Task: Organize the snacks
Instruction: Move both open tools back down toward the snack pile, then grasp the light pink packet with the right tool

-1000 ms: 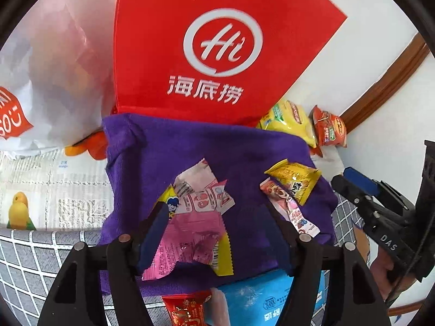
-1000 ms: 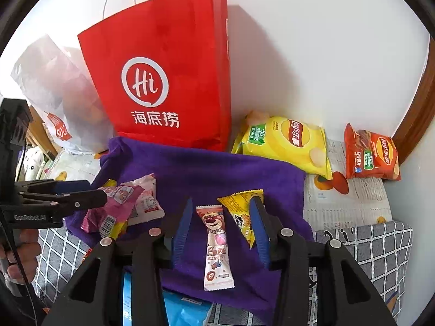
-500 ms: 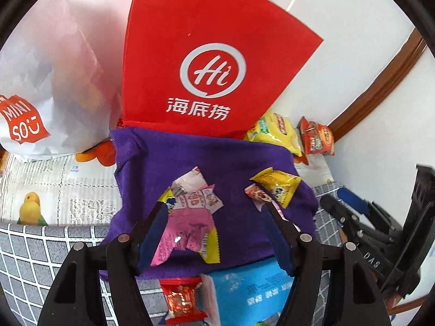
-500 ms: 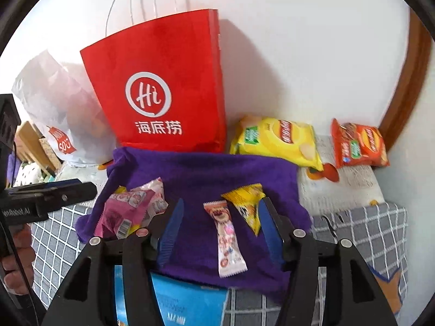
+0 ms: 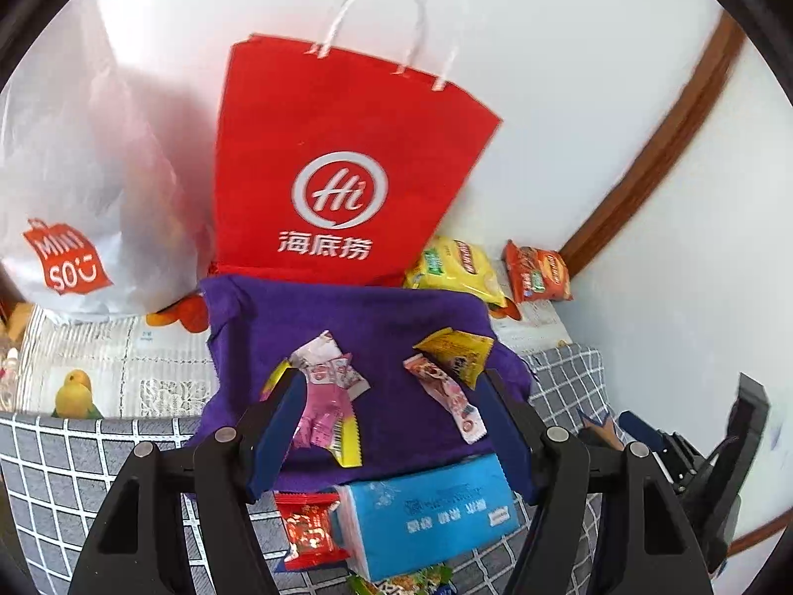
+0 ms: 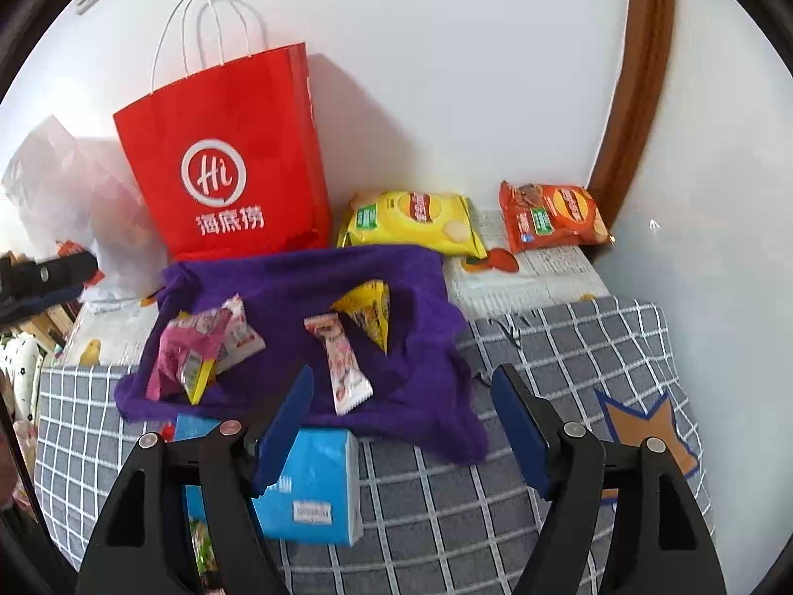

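Observation:
A purple cloth point(image 5: 357, 317) point(image 6: 307, 277) lies on the checked cover. On it rest a heap of pink snack packets point(image 5: 327, 386) point(image 6: 193, 347), a long pink-and-white bar point(image 5: 446, 396) point(image 6: 342, 362) and a yellow packet point(image 5: 456, 352) point(image 6: 369, 310). My left gripper point(image 5: 391, 386) hovers open above the cloth's near half, holding nothing. My right gripper point(image 6: 402, 377) hangs over the cloth's rumpled near right corner; its jaws are opening and nothing is between them.
A red paper bag point(image 5: 342, 173) point(image 6: 228, 168) and a white plastic bag point(image 5: 74, 173) stand against the wall. A yellow chips bag point(image 6: 411, 220) and an orange one point(image 6: 550, 218) lie at the back right. A blue tissue pack point(image 5: 426, 510) point(image 6: 317, 486) and a red candy point(image 5: 310, 525) sit near me.
Both grippers have drawn back and risen, so more of the scene shows. The right gripper's jaws have spread wider and it has shifted right, off the bar and yellow packet.

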